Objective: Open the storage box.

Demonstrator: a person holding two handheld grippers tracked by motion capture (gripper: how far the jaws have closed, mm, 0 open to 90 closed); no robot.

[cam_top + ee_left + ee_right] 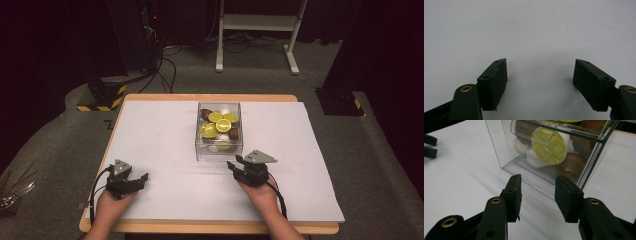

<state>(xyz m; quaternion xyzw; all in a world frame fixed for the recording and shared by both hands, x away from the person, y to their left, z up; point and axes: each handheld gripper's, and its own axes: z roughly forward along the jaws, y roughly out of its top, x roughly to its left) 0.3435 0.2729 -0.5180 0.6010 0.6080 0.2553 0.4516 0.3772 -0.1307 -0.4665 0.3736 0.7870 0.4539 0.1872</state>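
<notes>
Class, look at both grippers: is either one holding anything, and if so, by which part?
Nothing is held. The left gripper is open over the bare white sheet. The right gripper is open just short of the clear box of coffee capsules, not touching it.

Dim dark surroundings, brightly lit white table cover (165,130), soft shadows beneath, slightly soft focus, mild glare on clear box (541,177)

No legible text, labels or numbers anywhere.
</notes>
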